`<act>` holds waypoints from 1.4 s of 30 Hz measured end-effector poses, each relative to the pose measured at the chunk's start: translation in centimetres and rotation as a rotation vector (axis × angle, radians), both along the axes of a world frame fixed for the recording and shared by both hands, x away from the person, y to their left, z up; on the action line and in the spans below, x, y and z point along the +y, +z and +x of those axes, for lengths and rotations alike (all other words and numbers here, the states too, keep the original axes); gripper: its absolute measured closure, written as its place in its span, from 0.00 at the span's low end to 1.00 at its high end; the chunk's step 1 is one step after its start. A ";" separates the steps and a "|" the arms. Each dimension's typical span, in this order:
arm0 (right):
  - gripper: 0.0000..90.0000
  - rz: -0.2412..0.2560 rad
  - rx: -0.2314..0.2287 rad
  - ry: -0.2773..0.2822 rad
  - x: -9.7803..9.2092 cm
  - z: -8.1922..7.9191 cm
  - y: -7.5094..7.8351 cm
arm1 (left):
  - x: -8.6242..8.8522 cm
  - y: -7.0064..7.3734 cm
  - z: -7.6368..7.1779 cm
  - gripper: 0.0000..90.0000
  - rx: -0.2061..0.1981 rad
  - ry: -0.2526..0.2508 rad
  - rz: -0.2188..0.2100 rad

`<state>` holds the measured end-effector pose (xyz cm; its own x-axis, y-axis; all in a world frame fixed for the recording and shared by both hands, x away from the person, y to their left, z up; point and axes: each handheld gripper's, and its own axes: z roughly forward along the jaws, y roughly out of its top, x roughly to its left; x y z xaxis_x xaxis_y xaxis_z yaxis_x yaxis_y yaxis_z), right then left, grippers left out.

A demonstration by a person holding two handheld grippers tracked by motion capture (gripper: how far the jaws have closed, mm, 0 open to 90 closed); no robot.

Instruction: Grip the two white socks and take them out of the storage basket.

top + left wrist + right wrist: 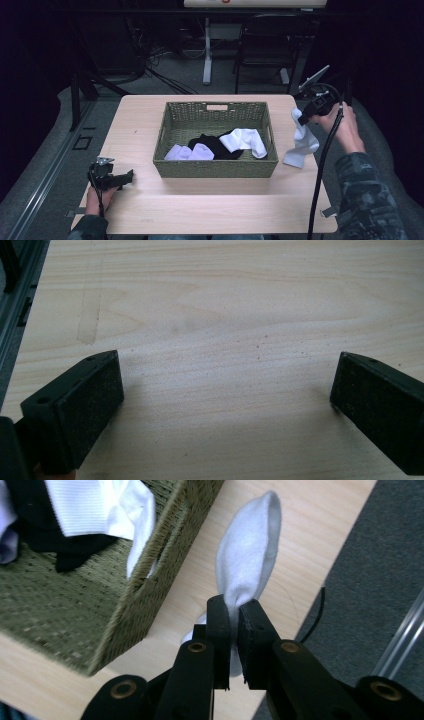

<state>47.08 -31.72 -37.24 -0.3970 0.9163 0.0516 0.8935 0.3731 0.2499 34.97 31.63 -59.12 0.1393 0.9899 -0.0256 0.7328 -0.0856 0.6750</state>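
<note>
Wood table point(215, 200), light grain, takes most of the high view. Green woven basket point(216, 167) sits mid-table, a bit toward the far edge. Inside it: black garment point(216, 145) in the middle, white sock point(246, 140) draped toward the right wall, two smaller white pieces point(189, 152) at the front left.

Outside the basket: white sock in the grip point(301, 145), hanging off the right side of the table, just beside the basket's right wall and apart from it. Its lower end looks to touch the tabletop near the right edge (hard to be sure from above). Right gripper point(306, 116) is clenched on that sock at its upper part; in the right gripper view the two black jaws pinch the fabric between them, with a rounded loop of sock point(250, 560) sticking up past the tips and the basket corner point(145, 600) to the left.

Right hand point(345, 127) is raised above table level at the right edge, forearm in a camo sleeve point(367, 200) coming up from the bottom right, cable trailing down.

Left gripper point(124, 178) lies low at the front-left of the table, pointing toward the basket, well apart from it. Jaws spread wide, nothing between them (bare wood in the left gripper view). Left hand point(97, 195) holds it from behind near the table's front edge.
</note>
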 end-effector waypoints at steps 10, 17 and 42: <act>0.93 0.043 0.011 -0.030 0.0 0.7 -6.0 | 0.0 0.0 0.0 0.01 0.001 -0.001 0.001; 0.90 0.063 0.031 -0.052 0.2 0.8 -9.3 | 0.0 0.0 0.0 0.01 0.001 -0.001 0.001; 0.15 0.201 -0.140 0.021 -0.5 -3.5 -2.8 | 0.0 0.0 0.0 0.01 0.000 0.001 0.001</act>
<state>43.58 -32.25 -39.99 -0.4323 0.8845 0.1755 0.8373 0.3215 0.4421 34.95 31.62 -59.13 0.1387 0.9900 -0.0241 0.7326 -0.0862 0.6752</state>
